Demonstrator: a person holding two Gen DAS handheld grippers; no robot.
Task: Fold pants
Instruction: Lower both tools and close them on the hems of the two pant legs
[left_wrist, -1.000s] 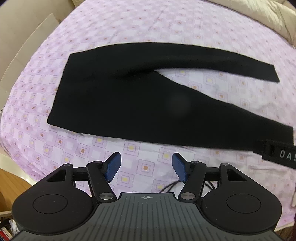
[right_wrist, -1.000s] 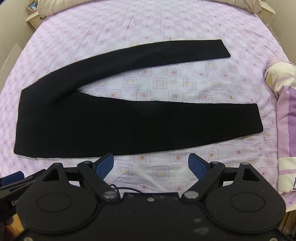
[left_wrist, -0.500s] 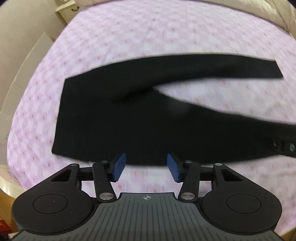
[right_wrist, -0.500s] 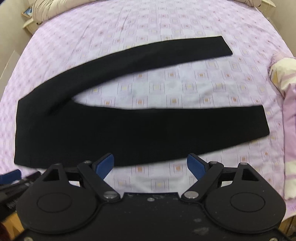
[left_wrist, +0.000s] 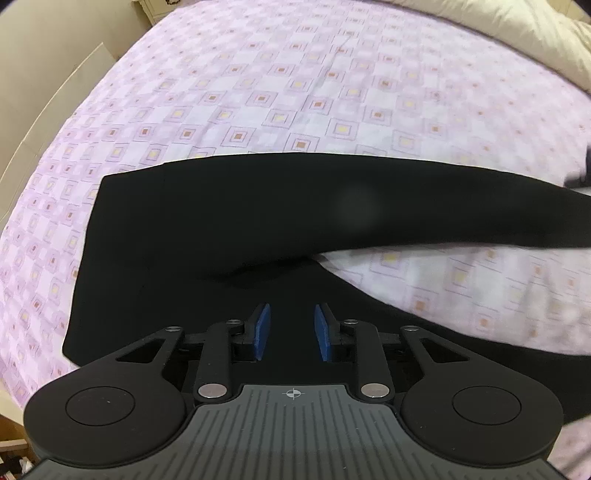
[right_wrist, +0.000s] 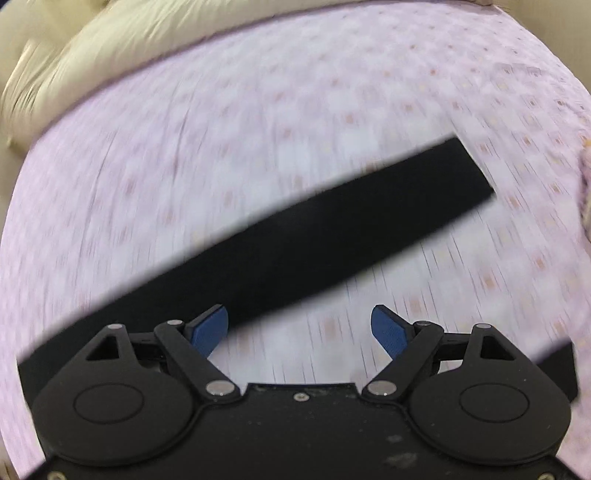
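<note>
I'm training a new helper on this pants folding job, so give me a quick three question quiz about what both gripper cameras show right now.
1. True or false: the left gripper is over the black pants, with no cloth pinched between its fingers.
2. Which gripper stands wider: left or right?
3. Multiple choice: the pants lie on (A) a wooden floor, (B) a purple patterned bedsheet, (C) a grey table.

Key: 1 true; 2 right; 3 B.

no readable text, labels or numbers
</note>
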